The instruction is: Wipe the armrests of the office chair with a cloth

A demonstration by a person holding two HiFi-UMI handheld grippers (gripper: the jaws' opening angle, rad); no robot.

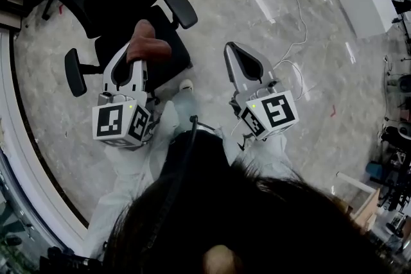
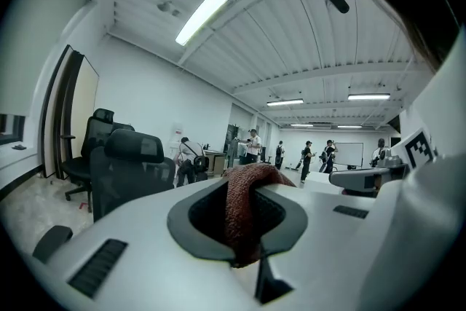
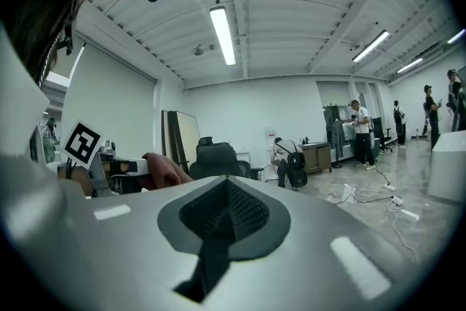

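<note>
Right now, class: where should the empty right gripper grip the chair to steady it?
Probably the nearer armrest, from above, jaws across its narrow width: it is long and slim. The right gripper is shut, so open it first.

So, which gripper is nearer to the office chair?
Left. The left gripper, holding the cloth, is right at the office chair seat; the right gripper is off to its side, over the floor.
</note>
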